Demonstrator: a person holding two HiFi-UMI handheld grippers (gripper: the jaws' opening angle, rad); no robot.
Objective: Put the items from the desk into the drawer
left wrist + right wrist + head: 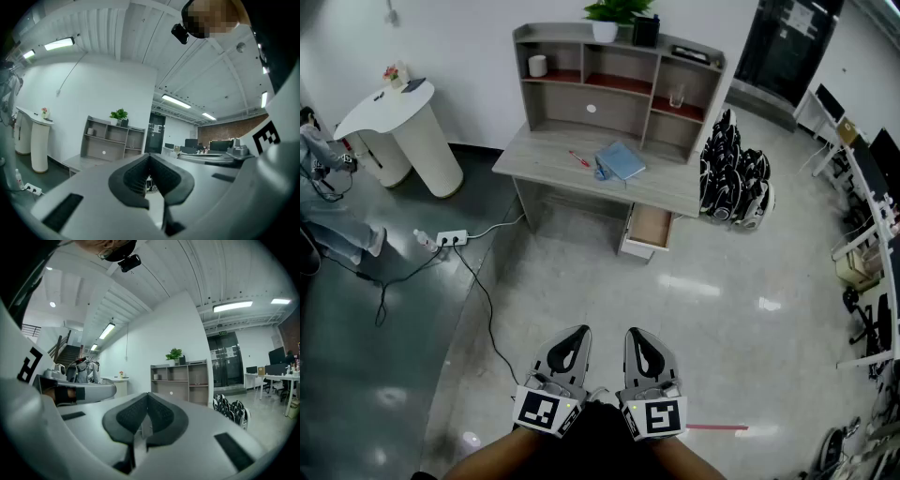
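Starting at the left edge of the head view, a person (333, 220) is cut off by the frame, with only grey clothing and a shoe showing. Next comes a round white table (394, 122), then a white power strip (450, 238) on the floor with its cable trailing.

The desk (544, 159) stands well apart from both grippers, against the far wall. On its top a red pen (579, 158) lies flat, its long axis slanting from upper left to lower right. Just right of it is a small blue thing (599, 170), too small to name. It touches or overlaps a blue notebook (623, 159), which lies flat and askew to the desk's front edge. Below the desk's right part the drawer (650, 228) is pulled out toward the camera. Black-and-white bags (733, 173) are heaped to the right.

At the bottom, the left gripper (578, 331) (149, 156) points level toward the desk with its jaws pressed together and nothing between them. The right gripper (636, 333) (148, 394) is beside it, likewise closed and empty. The person's forearms are cut off below.
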